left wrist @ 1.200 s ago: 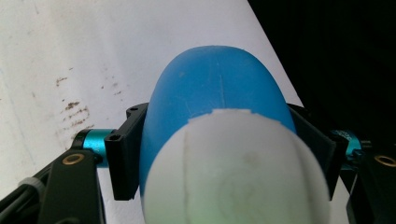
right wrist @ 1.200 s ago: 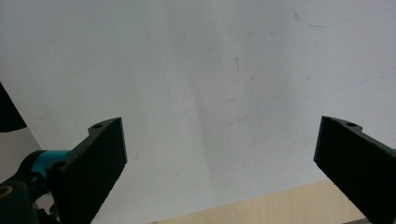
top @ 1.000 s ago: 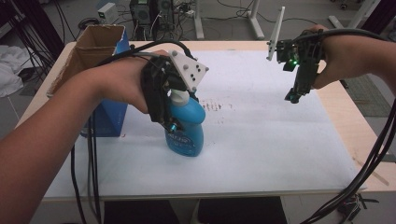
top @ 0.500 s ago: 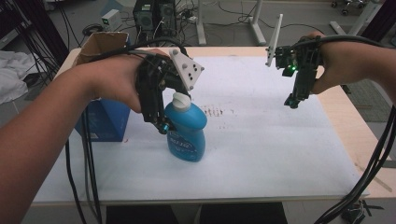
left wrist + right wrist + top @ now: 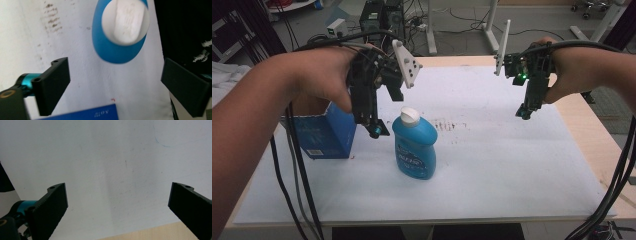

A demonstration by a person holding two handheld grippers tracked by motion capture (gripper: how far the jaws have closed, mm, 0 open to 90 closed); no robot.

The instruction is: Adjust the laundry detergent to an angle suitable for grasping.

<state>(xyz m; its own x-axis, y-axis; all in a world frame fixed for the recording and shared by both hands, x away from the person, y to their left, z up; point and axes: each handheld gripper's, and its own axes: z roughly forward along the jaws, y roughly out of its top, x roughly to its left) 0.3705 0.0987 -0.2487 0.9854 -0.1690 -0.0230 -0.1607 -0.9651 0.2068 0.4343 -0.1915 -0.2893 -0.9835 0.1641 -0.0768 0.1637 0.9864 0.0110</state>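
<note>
Bottle (image 5: 415, 146) stands upright mid-table, one, beside one blue box (image 5: 325, 134). Left gripper (image 5: 375, 131) hangs just beside its white cap (image 5: 409, 116); its jaws have just been opening, nothing between them. Best to lift straight clear, no brushing the cap. Right gripper (image 5: 523, 113) is open too, empty, well apart.

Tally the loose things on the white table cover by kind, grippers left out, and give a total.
Blue bottle with white cap: 1
Blue box: 1
Total: 2
</note>
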